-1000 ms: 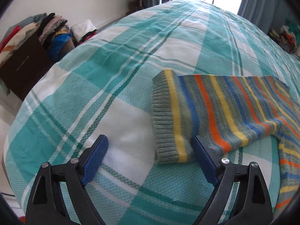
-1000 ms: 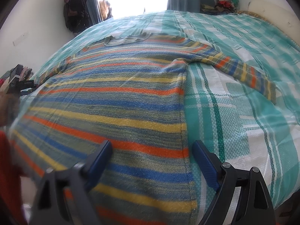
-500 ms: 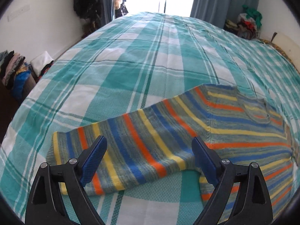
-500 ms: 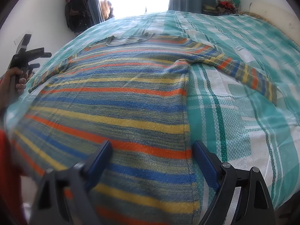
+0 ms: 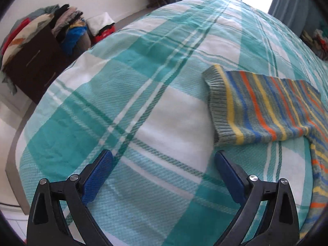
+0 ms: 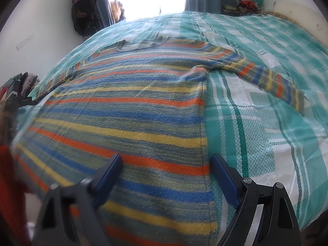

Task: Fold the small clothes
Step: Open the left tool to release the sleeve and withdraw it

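A striped knit sweater (image 6: 127,110) in blue, orange, yellow and grey lies spread flat on the teal plaid bed cover (image 6: 256,123), collar at the far end and both sleeves stretched out. My right gripper (image 6: 166,168) hovers open over the sweater's near right side, with the side seam between its fingers. In the left wrist view the left sleeve (image 5: 262,110) lies flat with its ribbed cuff (image 5: 217,106) up and to the right of my left gripper (image 5: 164,164). That gripper's jaws are opening, with only bare bed cover (image 5: 133,110) between them.
A dark chest of drawers (image 5: 32,65) piled with folded clothes stands on the floor left of the bed. Dark clothes (image 6: 84,14) hang by the bright window, and a heap of clothes (image 6: 248,2) lies at the far right. Red cloth (image 6: 8,184) fills the right view's lower left corner.
The left gripper's view swung over the sleeve toward the sweater's body, then back to the bare cover beside the cuff. The sleeve lies flat. The right gripper has not moved.
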Demonstrator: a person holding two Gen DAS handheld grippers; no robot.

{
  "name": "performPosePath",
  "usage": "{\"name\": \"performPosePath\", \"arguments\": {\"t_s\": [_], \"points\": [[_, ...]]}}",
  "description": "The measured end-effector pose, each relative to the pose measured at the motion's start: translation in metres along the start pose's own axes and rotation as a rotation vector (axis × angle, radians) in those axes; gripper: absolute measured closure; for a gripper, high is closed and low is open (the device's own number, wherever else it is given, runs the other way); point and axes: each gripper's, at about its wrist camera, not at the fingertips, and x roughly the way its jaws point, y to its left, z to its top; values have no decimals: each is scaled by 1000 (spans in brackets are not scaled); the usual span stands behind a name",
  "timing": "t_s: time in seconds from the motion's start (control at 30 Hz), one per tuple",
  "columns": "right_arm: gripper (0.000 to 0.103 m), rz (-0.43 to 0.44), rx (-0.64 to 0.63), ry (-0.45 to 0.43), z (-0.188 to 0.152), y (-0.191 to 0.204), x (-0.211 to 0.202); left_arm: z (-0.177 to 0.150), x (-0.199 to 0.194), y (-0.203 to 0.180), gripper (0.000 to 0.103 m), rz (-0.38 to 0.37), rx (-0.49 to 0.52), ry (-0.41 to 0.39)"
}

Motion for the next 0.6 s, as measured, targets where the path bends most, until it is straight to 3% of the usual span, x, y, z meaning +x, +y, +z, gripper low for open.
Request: {"name": "performPosePath", "arguments": {"t_s": [0.13,0.27,0.4,0.53,0.6], "points": [[16,-17,12,-37,1,-3,-8,-20,-33,24,4,-82,-77,-66],[16,-29,39,-91,4,-8,-20,-41,-67,8,4,-176,-41,-154],[16,-50,34,-109,5,-6,-24,-46,-73,-16,4,-242,11,-181],[16,-72,6,-125,3,0,-29,-55,-51,-28,4,-216,76,-181],[16,-84,-8,-128,1,2,-30,-65,-28,-27,4,-164,97,-121]]}}
